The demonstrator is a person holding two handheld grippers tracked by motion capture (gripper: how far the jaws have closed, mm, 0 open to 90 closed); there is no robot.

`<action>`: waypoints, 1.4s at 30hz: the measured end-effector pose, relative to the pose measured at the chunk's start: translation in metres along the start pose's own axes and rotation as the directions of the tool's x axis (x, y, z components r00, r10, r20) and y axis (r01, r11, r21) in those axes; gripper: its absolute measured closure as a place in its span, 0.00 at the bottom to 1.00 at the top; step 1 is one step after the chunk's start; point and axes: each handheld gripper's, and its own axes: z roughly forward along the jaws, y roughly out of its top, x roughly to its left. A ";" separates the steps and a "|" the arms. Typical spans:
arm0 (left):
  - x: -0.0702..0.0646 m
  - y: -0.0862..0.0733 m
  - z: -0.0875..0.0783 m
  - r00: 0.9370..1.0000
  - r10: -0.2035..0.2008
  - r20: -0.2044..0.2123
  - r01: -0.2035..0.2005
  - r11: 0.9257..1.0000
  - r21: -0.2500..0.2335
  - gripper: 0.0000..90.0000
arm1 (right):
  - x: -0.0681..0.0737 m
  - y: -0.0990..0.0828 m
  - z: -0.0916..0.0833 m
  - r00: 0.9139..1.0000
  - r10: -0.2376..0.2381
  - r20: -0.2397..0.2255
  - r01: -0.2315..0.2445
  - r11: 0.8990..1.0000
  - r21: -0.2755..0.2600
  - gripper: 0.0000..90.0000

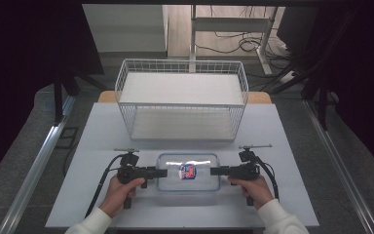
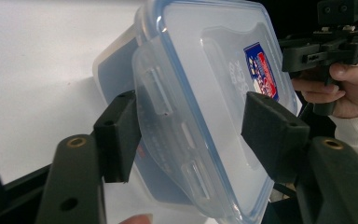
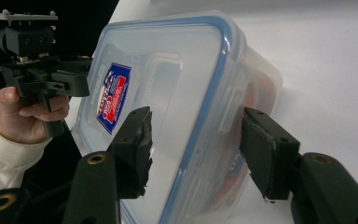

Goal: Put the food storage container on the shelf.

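A: Clear rectangular plastic box with blue-rimmed lid [image 1: 188, 171] at six o'clock on the white table [image 1: 102, 136]; left gripper [image 1: 161, 172] at nine, right gripper [image 1: 214, 170] at three.

B: Both apart, straddling the end latches, not yet pinching; next, squeezing evenly, then lifting level.

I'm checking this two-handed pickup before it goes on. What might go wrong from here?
Both grippers, left gripper and right gripper, straddle only the end edges of the lidded container, so it may slip or tilt. A squeeze might pop a side latch. The wire basket stands close behind; a lift could bump it.
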 end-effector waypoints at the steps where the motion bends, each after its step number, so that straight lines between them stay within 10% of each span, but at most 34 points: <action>1: -0.001 -0.001 -0.001 1.000 0.005 0.000 -0.005 1.000 -0.002 0.45 | 0.001 -0.001 -0.001 1.000 -0.011 0.003 0.011 1.000 -0.007 0.51; 42: -0.017 -0.004 -0.012 0.999 0.036 -0.006 -0.036 0.999 -0.007 0.55 | 0.020 -0.015 -0.017 0.998 -0.054 0.028 0.056 0.996 -0.067 0.58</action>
